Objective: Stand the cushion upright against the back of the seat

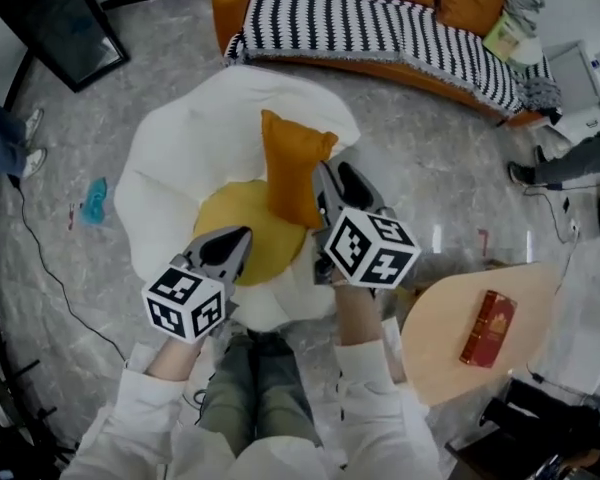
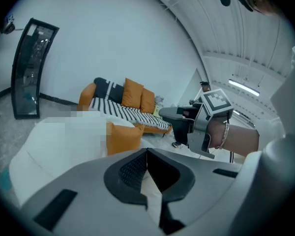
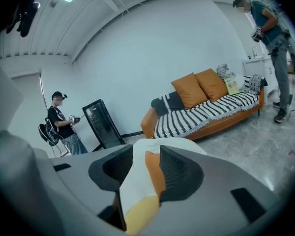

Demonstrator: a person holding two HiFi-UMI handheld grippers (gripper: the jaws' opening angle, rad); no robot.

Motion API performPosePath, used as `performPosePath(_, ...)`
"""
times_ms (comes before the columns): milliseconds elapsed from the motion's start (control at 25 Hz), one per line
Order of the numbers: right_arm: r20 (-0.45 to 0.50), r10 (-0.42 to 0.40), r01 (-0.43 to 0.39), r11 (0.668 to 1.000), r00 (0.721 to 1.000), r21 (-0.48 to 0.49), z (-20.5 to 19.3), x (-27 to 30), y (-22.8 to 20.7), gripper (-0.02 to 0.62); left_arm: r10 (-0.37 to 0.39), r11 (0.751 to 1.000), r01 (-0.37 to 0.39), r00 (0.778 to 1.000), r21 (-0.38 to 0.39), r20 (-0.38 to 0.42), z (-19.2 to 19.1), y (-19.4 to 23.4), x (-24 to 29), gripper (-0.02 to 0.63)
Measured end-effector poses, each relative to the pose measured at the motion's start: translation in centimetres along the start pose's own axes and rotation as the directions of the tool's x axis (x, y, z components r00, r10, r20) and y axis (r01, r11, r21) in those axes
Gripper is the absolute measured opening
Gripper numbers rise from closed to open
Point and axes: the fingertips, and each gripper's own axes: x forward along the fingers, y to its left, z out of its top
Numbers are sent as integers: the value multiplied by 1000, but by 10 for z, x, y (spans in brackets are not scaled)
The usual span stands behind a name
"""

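An orange cushion [image 1: 290, 168] stands upright on the yellow seat pad [image 1: 242, 226] of a white armchair [image 1: 180, 158], leaning on its back. It also shows in the left gripper view as an orange cushion [image 2: 124, 136] and between the right jaws as an orange cushion [image 3: 155, 173] farther off. My right gripper [image 1: 338, 180] hovers just right of the cushion, jaws open, nothing pressed between them. My right gripper [image 3: 146, 156] frames chair and cushion. My left gripper [image 1: 242, 236] hangs over the seat's front, tips together and empty. In its own view my left gripper [image 2: 147, 154] is shut.
An orange sofa [image 1: 380, 18] with a striped blanket and two orange cushions stands behind the chair. A round wooden table [image 1: 450, 348] with a red book [image 1: 488, 328] sits at the right. A black cabinet [image 1: 60, 18] is at the far left. People stand at both edges.
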Motion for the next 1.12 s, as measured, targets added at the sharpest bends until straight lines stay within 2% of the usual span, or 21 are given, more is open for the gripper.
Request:
performPosePath(120,15,62,-63,997,998,41,12,-23,30,176,-24,999,24,1000,43,4,18,-21,-20,6)
performPosePath(240,15,86,-87,994,996,62,19,-48,51,176,-38,996,37,999,76,14,36,-43,-38,6)
performPosePath(360,22,110,-111,993,994,37,26,-76,71,175,-35,991,32,999,128,19,52,-59,-55,6)
performPosePath(520,29,148,-148,989,989,-7,34,-118,95,162,-41,987,33,998,159,45,79,-78,-81,6)
performPosePath(640,46,142,-140,989,989,-40,45,-147,111,100,-54,980,40,996,195,65,98,-93,-101,6)
performPosePath(760,45,147,-142,985,988,-100,50,-173,130,55,-70,976,56,996,213,59,103,-112,-113,6)
performPosePath(880,29,168,-162,976,985,-147,48,-191,150,37,-88,972,73,994,223,60,104,-132,-127,7)
performPosePath(1120,22,174,-167,968,985,-188,35,-218,170,12,-99,977,82,992,196,80,99,-154,-148,6)
